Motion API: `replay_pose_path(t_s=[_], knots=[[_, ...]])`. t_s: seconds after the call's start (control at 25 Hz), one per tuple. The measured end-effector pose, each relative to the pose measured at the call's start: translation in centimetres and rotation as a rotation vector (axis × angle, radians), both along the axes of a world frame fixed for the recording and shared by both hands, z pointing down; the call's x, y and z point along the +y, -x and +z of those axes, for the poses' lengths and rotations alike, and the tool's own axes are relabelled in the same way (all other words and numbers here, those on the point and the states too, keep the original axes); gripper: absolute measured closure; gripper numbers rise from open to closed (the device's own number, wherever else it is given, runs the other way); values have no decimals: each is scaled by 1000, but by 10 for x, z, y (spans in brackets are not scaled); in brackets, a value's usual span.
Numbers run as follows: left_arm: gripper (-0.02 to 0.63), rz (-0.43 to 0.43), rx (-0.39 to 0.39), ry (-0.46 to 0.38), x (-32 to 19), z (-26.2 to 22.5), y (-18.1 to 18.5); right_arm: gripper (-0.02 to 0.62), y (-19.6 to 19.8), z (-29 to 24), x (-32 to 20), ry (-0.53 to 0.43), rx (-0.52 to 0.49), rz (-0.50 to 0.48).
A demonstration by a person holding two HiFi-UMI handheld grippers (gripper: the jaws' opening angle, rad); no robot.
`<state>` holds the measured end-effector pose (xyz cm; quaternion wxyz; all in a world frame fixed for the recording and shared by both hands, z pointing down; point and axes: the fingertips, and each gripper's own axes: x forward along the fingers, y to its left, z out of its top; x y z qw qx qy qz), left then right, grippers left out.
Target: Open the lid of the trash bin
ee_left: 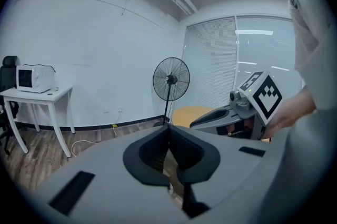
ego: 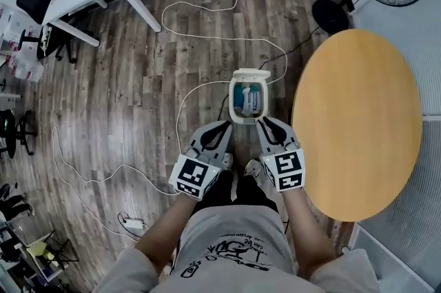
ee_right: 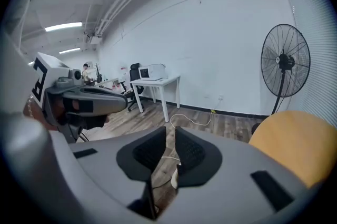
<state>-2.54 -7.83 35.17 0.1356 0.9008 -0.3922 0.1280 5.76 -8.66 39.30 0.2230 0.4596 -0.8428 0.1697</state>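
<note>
Seen from the head view, the small white plastic trash bin (ego: 232, 102) stands on the wood-plank floor directly ahead of me, between and just beyond the tips of both tongs. Its long axis runs straight away from my feet. Its white flip lid (ego: 250, 74) is already raised at the far end, hinge away from me, so the mouth faces up and blue contents show inside. The left tongs (ego: 222, 127) angle in from the near left and the right tongs (ego: 265, 123) from the near right. The right tip looks slightly closer to the bin's near rim, though how high either is held above it I cannot judge. In the left gripper view the left tongs (ee_left: 169, 130) are closed tip to tip on nothing. In the right gripper view the right tongs (ee_right: 167, 136) leave only a thin slit and are also empty. The round wooden desk (ego: 358, 119) lies to the bin's right. I judge the lid opened, with no reach left.
</note>
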Motion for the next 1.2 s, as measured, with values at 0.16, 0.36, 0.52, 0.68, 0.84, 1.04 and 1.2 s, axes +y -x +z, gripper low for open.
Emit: replay_pose_path(t_s=[0.16, 0.36, 0.52, 0.68, 0.84, 1.04, 1.2], knots=[[591, 1, 41, -45, 2, -48, -1, 540, -2, -56, 0, -64, -48, 0], [591, 0, 94, -127, 15, -113, 0, 548, -2, -124, 11, -153, -99, -8], [591, -3, 133, -194, 27, -161, -2, 554, -1, -167, 17, -208, -121, -24], [591, -7, 137, -234, 30, -195, 2, 561, 1, -215, 22, -285, -147, -43], [591, -9, 147, -270, 33, -226, 2, 571, 0, -259, 29, -359, -174, -63], [591, 1, 145, -329, 42, -263, 1, 575, -1, -307, 43, -434, -192, -85], [591, 18, 163, -354, 49, -281, -3, 580, -3, -326, 52, -470, -195, -100]])
